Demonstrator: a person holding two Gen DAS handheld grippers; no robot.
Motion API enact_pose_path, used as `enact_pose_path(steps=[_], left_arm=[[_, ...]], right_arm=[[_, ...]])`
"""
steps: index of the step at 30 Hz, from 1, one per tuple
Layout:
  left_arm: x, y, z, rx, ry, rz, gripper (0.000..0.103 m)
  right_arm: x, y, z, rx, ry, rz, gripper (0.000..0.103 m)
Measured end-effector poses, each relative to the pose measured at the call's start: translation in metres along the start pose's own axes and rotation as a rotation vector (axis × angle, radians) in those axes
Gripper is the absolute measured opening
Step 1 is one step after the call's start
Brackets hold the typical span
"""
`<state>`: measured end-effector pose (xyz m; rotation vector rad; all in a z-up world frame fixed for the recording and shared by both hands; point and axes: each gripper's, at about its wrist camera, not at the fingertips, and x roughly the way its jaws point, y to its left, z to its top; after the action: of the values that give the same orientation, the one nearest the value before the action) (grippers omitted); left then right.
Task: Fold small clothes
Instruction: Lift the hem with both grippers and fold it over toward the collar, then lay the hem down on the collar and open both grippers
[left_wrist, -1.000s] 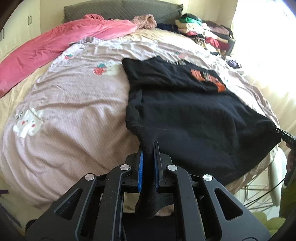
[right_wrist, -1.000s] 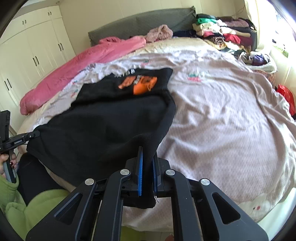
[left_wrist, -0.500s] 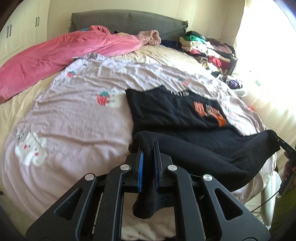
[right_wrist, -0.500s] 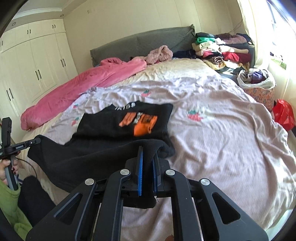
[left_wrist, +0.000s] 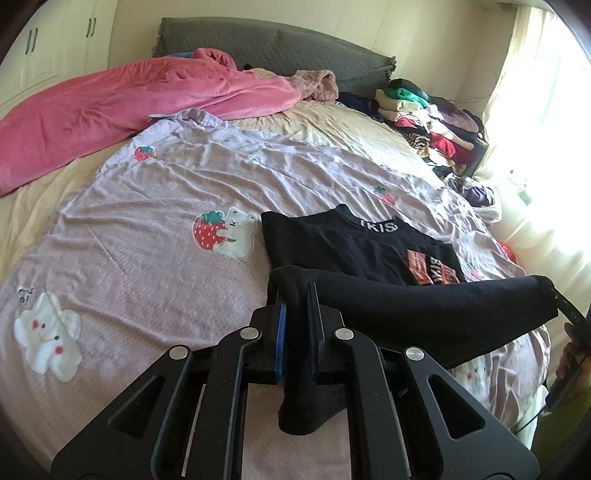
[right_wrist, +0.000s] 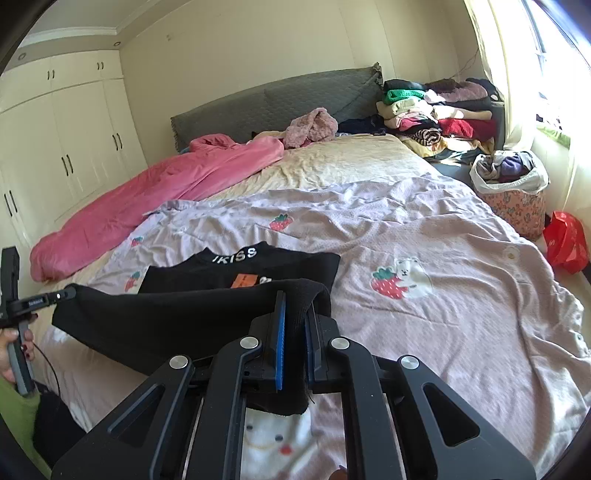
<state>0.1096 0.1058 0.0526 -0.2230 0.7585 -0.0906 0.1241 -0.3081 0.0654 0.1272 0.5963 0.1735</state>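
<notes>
Black shirt (left_wrist: 424, 306) hem — higher, further over its print than before.

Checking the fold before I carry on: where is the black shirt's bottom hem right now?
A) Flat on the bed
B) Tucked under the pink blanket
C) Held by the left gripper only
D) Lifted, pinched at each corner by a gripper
D: the left gripper and right gripper are each shut on a corner of the shirt, the hem stretched between them above the bed.
</notes>
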Motion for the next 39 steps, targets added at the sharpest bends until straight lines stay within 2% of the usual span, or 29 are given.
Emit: enact_pose_path(steps=[17, 25, 29, 30, 33, 34, 35, 39], left_arm=[[0.055, -0.007, 0.050, 0.016, -0.001, 0.034, 0.004], [0.091, 0.006, 0.038, -0.015, 0.052, 0.053, 0.004], [0.098, 0.011, 0.031, -0.011, 0.058, 0.062, 0.010], [0.099, 0.013, 0.030, -0.018, 0.058, 0.057, 0.016], [0.094, 0.016, 0.029, -0.021, 0.050, 0.040, 0.025], [0.090, 0.016, 0.028, -0.019, 0.039, 0.045, 0.027], [0.085, 0.016, 0.028, -0.016, 0.023, 0.045, 0.031], [0.066, 0.003, 0.024, 0.036, -0.018, 0.053, 0.032]], right_arm=[[0.066, -0.010, 0.034, -0.017, 0.033, -0.057, 0.007], [0.107, -0.020, 0.029, 0.005, 0.106, -0.078, 0.007], [0.120, -0.024, 0.022, 0.023, 0.133, -0.087, 0.009], [0.122, -0.026, 0.021, 0.028, 0.138, -0.088, 0.011], [0.120, -0.028, 0.018, 0.033, 0.133, -0.103, 0.033], [0.117, -0.029, 0.017, 0.039, 0.125, -0.104, 0.037], [0.114, -0.029, 0.017, 0.041, 0.117, -0.108, 0.037], [0.100, -0.024, 0.013, 0.020, 0.100, -0.096, 0.037]])
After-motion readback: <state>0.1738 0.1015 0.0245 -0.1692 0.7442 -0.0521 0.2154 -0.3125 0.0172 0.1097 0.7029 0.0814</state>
